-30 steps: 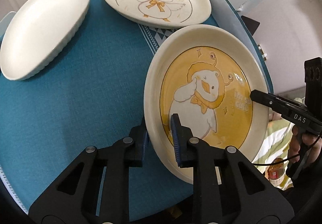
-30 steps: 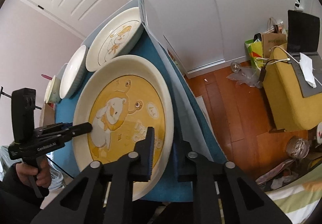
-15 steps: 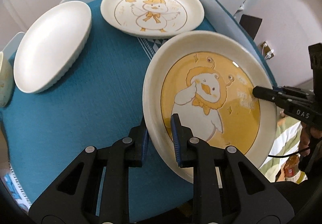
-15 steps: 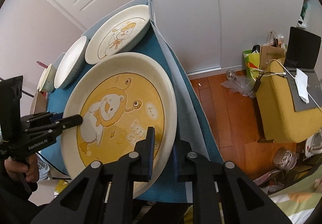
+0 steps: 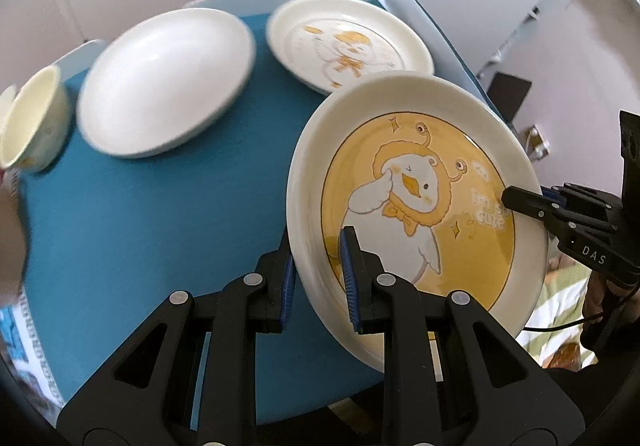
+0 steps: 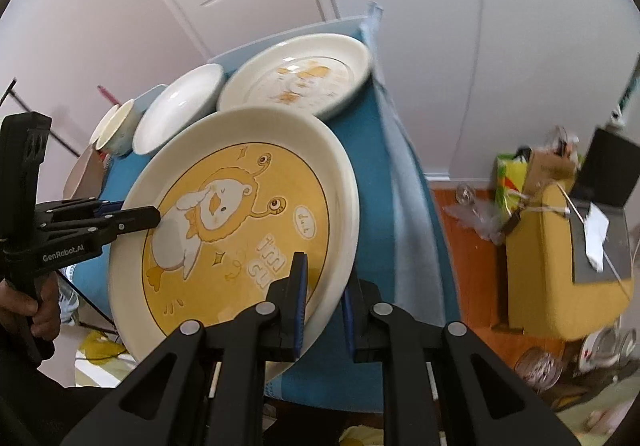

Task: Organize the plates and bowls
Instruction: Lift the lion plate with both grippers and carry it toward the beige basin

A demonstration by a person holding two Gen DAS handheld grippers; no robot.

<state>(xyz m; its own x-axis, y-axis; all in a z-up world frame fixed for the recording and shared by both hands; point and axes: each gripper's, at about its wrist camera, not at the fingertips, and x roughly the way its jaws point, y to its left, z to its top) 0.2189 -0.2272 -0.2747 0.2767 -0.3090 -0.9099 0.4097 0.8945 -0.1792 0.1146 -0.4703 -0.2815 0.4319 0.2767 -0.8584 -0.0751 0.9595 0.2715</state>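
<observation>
A large cream plate with a yellow duck picture (image 5: 420,205) (image 6: 240,230) is held tilted above the blue-clothed table (image 5: 140,226). My left gripper (image 5: 318,278) is shut on its near rim, and my right gripper (image 6: 324,298) is shut on the opposite rim. Each gripper shows in the other's view, the right one (image 5: 516,201) and the left one (image 6: 148,217). Behind lie a smaller duck plate (image 5: 348,45) (image 6: 300,81), a plain white bowl-plate (image 5: 164,81) (image 6: 180,105) and a small cream bowl (image 5: 30,121) (image 6: 116,125).
The table's right edge (image 6: 400,165) drops to a wooden floor with bags (image 6: 520,173) and a yellow seat (image 6: 560,266). A white door and walls stand behind the table.
The held plate has risen and moved back from the duck plate. The views have shifted left, so the small cream bowl now shows at the left.
</observation>
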